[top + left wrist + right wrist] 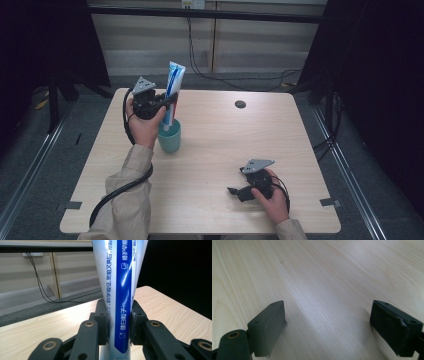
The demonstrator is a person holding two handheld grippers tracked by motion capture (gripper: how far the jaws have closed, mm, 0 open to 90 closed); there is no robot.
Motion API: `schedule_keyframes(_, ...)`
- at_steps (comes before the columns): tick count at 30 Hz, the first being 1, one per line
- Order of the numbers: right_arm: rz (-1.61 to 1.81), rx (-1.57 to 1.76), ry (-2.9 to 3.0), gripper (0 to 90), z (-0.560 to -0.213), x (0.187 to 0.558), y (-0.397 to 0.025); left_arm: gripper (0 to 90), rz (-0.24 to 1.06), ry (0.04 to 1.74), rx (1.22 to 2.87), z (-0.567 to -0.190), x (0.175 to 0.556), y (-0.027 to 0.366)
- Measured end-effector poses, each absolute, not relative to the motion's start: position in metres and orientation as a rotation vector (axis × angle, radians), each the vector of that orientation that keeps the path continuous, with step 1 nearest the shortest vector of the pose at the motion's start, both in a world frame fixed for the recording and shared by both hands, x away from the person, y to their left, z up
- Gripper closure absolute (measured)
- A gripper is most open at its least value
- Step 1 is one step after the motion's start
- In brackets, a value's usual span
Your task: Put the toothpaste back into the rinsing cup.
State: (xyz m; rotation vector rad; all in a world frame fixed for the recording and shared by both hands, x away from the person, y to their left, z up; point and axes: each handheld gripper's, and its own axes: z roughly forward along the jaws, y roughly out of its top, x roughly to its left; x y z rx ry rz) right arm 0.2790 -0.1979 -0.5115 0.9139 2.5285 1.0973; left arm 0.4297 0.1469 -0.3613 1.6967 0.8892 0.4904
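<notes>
Toothpaste tube upright over the cup

My left hand-held gripper (pixel 167 101) is clamped on the toothpaste tube (pixel 173 85), whose long axis stands vertical, cap end down inside the teal cup (pixel 170 137) directly below. My right hand-held gripper (pixel 239 190) rests wide open and empty on the counter (pixel 225 145), well apart.
</notes>
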Motion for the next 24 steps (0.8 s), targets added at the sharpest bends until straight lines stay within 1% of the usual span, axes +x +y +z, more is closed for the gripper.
schedule_keyframes(8, 1.098, 0.916, 2.528, 12.6, -0.512, 0.279, -0.198, 73.5, 0.492, 0.896, 1.688, -0.367, 0.431, 0.147)
schedule_keyframes(13, 1.098, 0.914, 2.528, 12.6, -0.512, 0.279, -0.198, 73.4, 0.514, 0.897, 1.690, -0.372, 0.432, 0.146)
schedule_keyframes(24, 1.099, 0.915, 2.529, 12.7, -0.512, 0.279, -0.198, 73.3, 0.508, 0.916, 1.694, -0.380, 0.433, 0.146)
